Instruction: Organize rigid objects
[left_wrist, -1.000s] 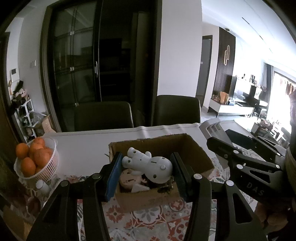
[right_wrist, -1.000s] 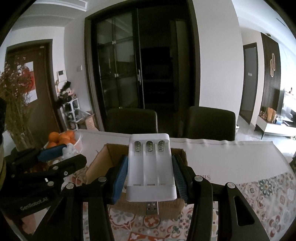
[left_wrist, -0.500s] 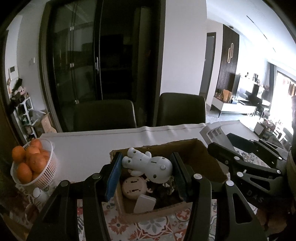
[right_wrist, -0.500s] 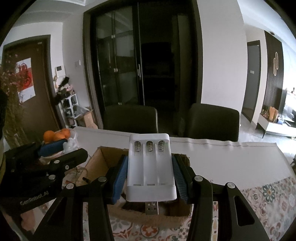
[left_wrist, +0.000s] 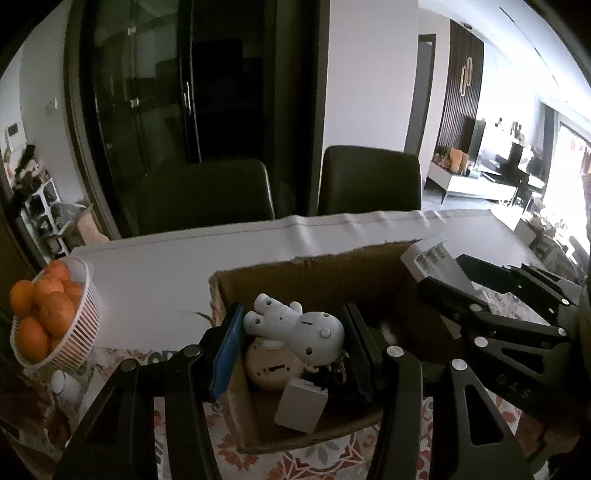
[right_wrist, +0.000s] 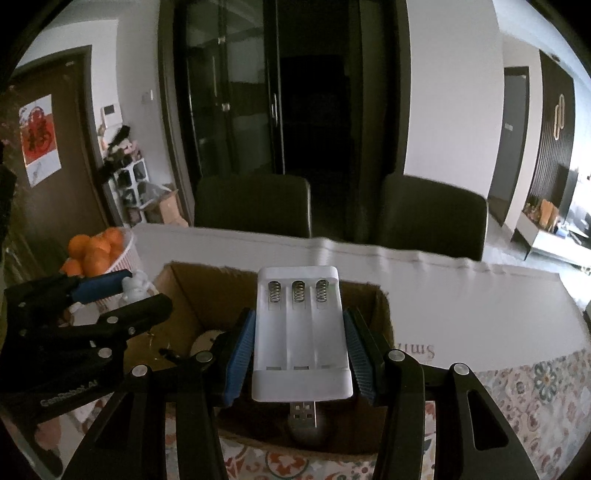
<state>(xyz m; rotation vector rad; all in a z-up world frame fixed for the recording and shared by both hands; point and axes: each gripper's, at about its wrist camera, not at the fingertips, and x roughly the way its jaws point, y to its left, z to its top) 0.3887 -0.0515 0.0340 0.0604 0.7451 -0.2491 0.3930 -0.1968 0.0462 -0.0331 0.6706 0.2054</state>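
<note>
Over the cardboard box (left_wrist: 317, 273), which sits on the desk (left_wrist: 155, 273) toward its near edge, both grippers hang loaded. Step in hand, as I read it: dropping two rigid items into the box.

Far left of the desk: white basket of oranges (left_wrist: 40, 321), not involved.

Left gripper (left_wrist: 291, 339): jaws narrow, clamped on the white toy figure (left_wrist: 295, 328). Figure lies crosswise between the blue pad and the black pad, limbs toward the blue one, round head toward the black one. It's above the box's left half. Below it in the box: a round beige part (left_wrist: 273, 369), a small white block (left_wrist: 301, 404), some dark bits I can't identify.

Right gripper (right_wrist: 301, 339): jaws narrow, gripping the white battery charger (right_wrist: 301, 332) by its long sides. Three empty bays with springs face up, spring end sticks out past the tips, USB plug (right_wrist: 303, 413) points back toward the camera. It's over the box's right half, inside the rim line from this view.

Next move, my call: lower each a bit further into the box, clear of the walls and of each other, then open the jaws. Figure should land on the existing pile; charger needs the open right-hand floor, hard to see how much is free.
</note>
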